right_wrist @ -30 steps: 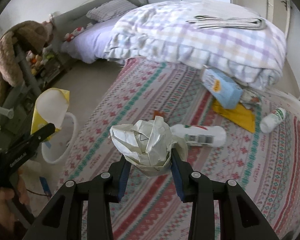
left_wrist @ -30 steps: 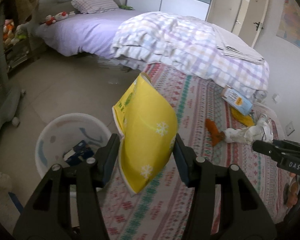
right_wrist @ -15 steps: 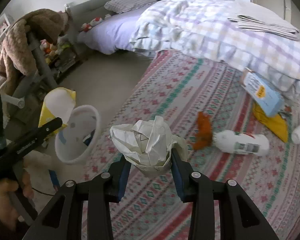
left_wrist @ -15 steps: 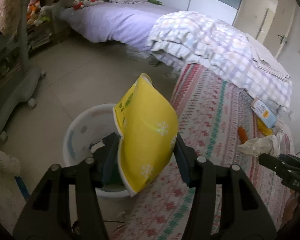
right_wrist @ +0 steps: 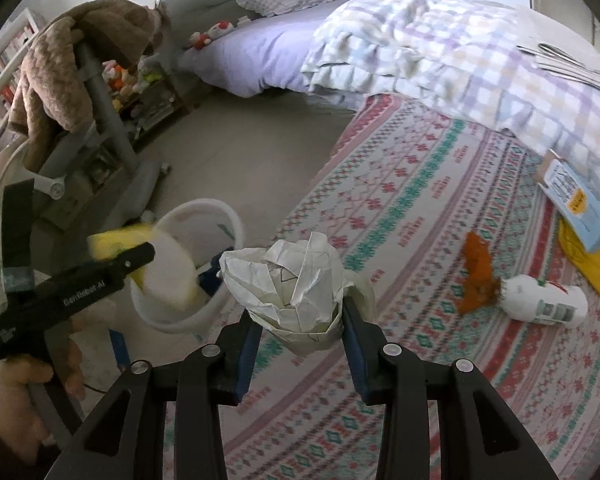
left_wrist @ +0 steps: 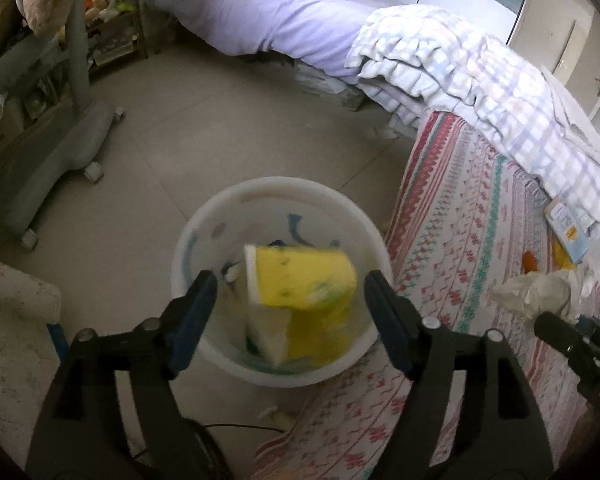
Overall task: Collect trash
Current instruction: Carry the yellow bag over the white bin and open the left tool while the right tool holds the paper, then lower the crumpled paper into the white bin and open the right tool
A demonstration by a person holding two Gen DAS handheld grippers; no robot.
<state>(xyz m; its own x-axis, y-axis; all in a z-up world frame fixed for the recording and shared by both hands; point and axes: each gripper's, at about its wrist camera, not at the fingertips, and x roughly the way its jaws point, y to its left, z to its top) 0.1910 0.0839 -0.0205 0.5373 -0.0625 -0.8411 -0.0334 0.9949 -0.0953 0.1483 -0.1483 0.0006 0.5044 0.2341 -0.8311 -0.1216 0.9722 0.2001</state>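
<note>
- Left gripper (left_wrist: 290,300): jaws just opened wide, nothing pinched now; yellow snack bag (left_wrist: 300,280) loose between them, blurred, tipping into white bin (left_wrist: 204,216) directly below.
- Bag partly over bin mouth, looks mid-drop; in right wrist view, bag (right_wrist: 156,264) sits at bin's near rim (right_wrist: 196,208), so could catch on edge – judgement only.
- Good drop: keep left gripper centred over bin opening, pads well spread till bag clears; no sideways swing yet.
- Right gripper (right_wrist: 298,330): pinching crumpled paper ball (right_wrist: 296,280) firmly btw both pads, held above patterned rug (right_wrist: 420,200), beside bin but not over it.
- Next for right: bring paper over bin centre, not rim; bin is small and light-looking, w/ trash already inside, so avoid bumping it.
- Release paper only once past rim; crumpled ball is light, may bounce off bag if dropped from high up.
- Left to collect on rug: white bottle (right_wrist: 544,304), orange wrapper (right_wrist: 478,276), blue carton (right_wrist: 576,204), yellow packet (right_wrist: 588,268), all near plaid quilt (right_wrist: 460,60).
</note>
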